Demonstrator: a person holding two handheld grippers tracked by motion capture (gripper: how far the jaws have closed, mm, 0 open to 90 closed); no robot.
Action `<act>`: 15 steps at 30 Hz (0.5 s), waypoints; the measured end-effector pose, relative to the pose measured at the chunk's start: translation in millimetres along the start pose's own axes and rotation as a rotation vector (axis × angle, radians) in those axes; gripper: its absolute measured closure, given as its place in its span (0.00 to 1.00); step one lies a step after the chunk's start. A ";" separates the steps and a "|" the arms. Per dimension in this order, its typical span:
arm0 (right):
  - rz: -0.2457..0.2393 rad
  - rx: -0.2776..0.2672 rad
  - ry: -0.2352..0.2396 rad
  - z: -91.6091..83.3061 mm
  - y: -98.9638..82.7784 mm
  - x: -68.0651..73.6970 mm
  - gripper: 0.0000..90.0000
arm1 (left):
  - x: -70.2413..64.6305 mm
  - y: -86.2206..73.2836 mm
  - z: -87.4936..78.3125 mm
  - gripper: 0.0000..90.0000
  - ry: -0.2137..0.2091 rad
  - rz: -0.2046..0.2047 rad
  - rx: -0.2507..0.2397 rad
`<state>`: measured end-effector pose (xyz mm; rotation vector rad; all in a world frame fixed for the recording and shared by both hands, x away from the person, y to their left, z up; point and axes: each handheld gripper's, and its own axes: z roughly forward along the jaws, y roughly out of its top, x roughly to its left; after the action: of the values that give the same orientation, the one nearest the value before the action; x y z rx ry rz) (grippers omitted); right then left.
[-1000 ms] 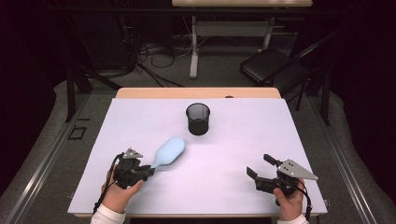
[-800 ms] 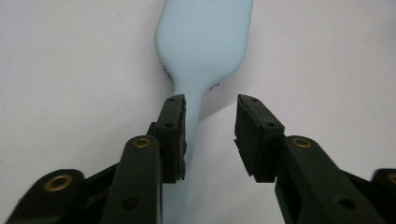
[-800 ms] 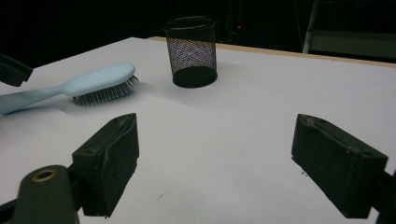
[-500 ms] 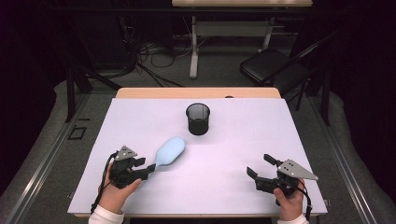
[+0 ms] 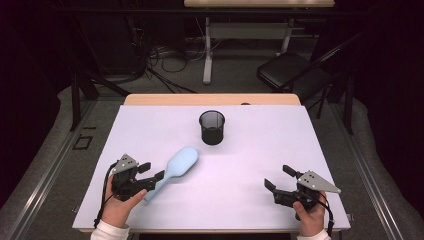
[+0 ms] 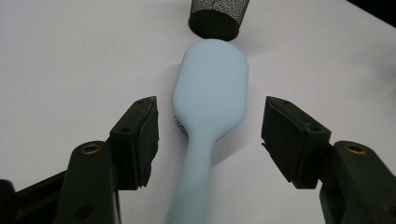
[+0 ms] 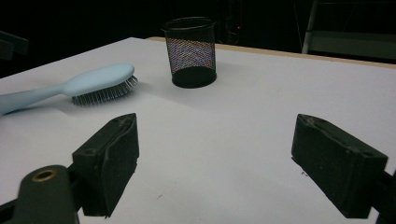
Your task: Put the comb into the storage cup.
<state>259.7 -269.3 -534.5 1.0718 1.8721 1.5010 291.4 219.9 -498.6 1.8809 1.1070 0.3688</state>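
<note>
Your left gripper [image 5: 152,174] has just been opening its jaws; they stand wide on either side of the light blue hairbrush's [image 5: 176,166] handle, clear of it. The brush lies bristles-down on the white table [image 5: 260,150], head toward the black mesh cup [image 5: 212,127]. Your right gripper [image 5: 279,177] rests open and empty.

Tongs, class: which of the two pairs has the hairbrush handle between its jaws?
The left tongs: the hairbrush handle lies between their open jaws, untouched. The right tongs stand over bare table.
</note>
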 end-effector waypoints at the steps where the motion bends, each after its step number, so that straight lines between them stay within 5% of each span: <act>1: 0.003 0.001 0.001 0.0 0.0 0.1 0.16 | 0.4 0.0 -0.4 0.36 0.003 0.004 -0.005; 9: -0.002 0.000 0.001 -0.1 0.1 0.2 0.16 | 5.5 -0.5 1.7 0.15 -0.021 -0.004 -0.011; 11: -0.001 0.000 0.001 0.0 0.0 0.2 0.16 | 5.8 -0.1 2.3 0.03 -0.020 -0.013 -0.007; 15: -0.002 0.001 0.003 0.5 -0.1 0.5 0.16 | 6.5 1.3 0.3 0.01 -0.038 -0.011 -0.018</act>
<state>259.8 -268.6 -534.6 1.0684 1.8756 1.5019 295.9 224.7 -498.8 1.8575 1.0851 0.3342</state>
